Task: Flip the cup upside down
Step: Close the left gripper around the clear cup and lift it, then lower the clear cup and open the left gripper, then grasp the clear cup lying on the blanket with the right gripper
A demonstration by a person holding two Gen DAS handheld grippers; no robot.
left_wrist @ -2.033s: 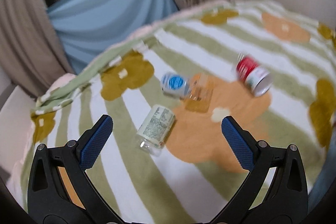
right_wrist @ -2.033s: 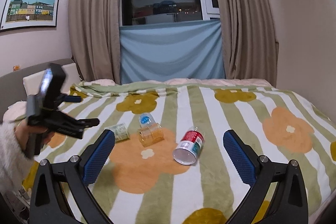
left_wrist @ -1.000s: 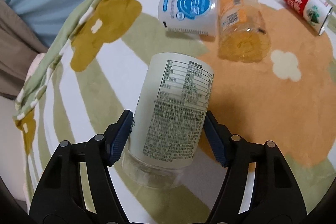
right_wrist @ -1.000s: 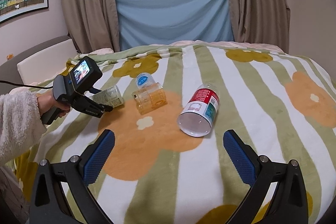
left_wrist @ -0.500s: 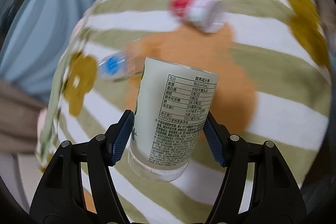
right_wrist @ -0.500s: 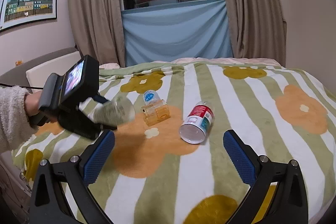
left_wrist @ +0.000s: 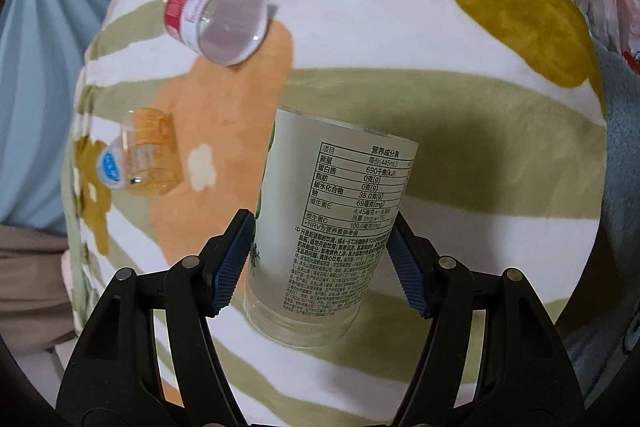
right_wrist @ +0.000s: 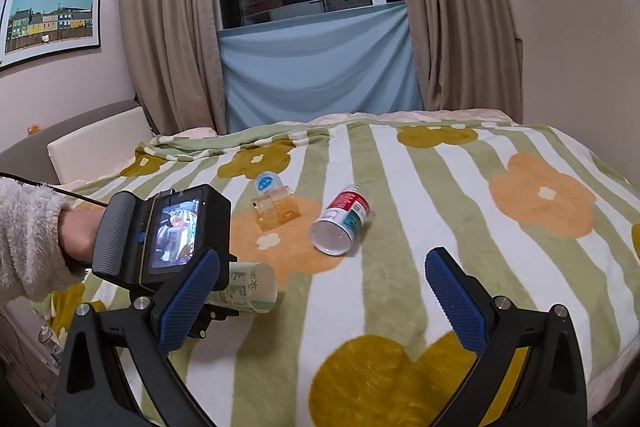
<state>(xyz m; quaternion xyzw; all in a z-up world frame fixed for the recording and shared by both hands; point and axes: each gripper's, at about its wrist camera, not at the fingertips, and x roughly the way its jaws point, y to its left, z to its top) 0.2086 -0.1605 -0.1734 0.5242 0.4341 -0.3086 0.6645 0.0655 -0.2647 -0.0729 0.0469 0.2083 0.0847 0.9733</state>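
Note:
My left gripper [left_wrist: 320, 261] is shut on a pale green-white labelled cup [left_wrist: 328, 227] and holds it above the bed; its clear end is nearest the camera. The cup also shows in the right wrist view [right_wrist: 250, 287], lying roughly sideways in the air beside the left gripper's body [right_wrist: 160, 235]. My right gripper [right_wrist: 320, 301] is open and empty, low over the near part of the bed.
A striped flower blanket [right_wrist: 440, 227] covers the bed. A red-labelled cup [right_wrist: 340, 221] lies on its side. An orange cup [right_wrist: 276, 211] and a blue-capped cup [right_wrist: 267, 183] lie together further back. Curtains and a window stand behind.
The left gripper closed on the pale cup, lifted it off the blanket and swung it toward the near side of the bed. The right gripper has stayed open.

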